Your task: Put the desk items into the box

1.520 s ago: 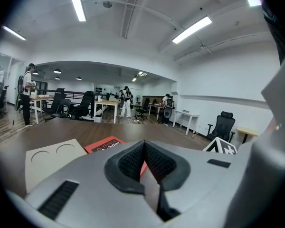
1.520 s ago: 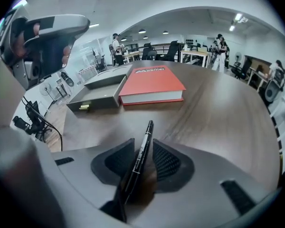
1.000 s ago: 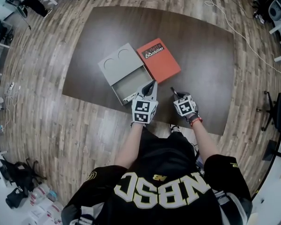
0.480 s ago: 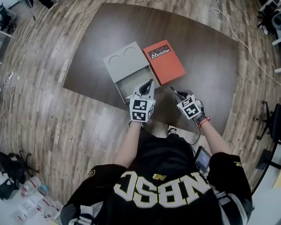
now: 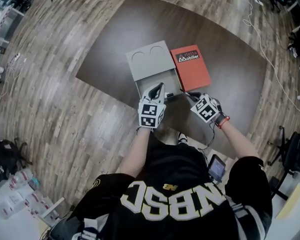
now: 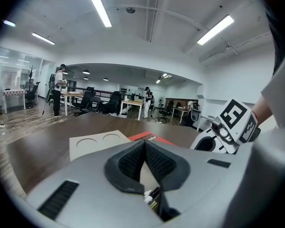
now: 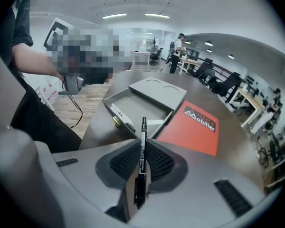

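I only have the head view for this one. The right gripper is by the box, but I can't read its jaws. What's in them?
Observer: The right gripper is shut on a black pen, which points at the box.
Operator: And the left one?
Observer: The left gripper has its jaws together at the tips, with nothing between them.
Operator: Anything in the box already?
Observer: Yes, a white marker lies along one tray wall.

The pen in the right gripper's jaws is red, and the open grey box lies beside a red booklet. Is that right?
No: the pen in the right gripper is black, as the right gripper view shows; the rest holds.
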`<state>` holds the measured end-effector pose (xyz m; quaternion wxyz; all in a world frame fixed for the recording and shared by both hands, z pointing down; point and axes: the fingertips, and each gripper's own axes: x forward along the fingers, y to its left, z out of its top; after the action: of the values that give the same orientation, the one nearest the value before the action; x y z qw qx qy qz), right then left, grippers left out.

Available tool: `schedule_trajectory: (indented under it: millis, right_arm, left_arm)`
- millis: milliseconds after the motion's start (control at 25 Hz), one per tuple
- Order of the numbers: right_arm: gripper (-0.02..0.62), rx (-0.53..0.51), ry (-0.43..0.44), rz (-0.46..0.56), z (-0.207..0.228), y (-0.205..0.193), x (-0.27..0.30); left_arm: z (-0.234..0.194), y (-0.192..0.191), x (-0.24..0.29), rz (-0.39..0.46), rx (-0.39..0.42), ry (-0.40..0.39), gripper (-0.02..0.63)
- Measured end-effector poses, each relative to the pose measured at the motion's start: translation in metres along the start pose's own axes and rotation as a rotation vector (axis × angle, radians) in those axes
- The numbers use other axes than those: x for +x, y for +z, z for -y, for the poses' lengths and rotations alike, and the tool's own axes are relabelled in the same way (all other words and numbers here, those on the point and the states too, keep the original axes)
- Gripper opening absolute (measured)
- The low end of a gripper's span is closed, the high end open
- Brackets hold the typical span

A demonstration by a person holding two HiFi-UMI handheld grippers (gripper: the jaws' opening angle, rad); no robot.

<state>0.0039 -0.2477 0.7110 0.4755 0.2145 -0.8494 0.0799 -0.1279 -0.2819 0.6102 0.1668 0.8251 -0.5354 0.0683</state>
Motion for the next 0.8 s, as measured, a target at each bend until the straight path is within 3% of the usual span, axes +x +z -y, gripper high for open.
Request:
schedule_trajectory:
  millis: [280,600,800]
  right_arm:
    - [0.051,-0.224,0.06,-0.013,-0.001,0.054,0.035]
    - [0.051,-0.64,0.137,0.022,-0.024,0.103,0.084]
    - [0.051,-0.743,0.171,0.018,-0.03,0.111,0.12]
  left_arm:
    - [-0.045,-0.005,-0.025,0.002,-0.036,0.109,0.014]
    - [-0.083,-0.017,-0.054,-0.007,-0.08,0.217,0.014]
    - [-0.097,-0.025,-0.064,-0.012,-0.09,0.247,0.015]
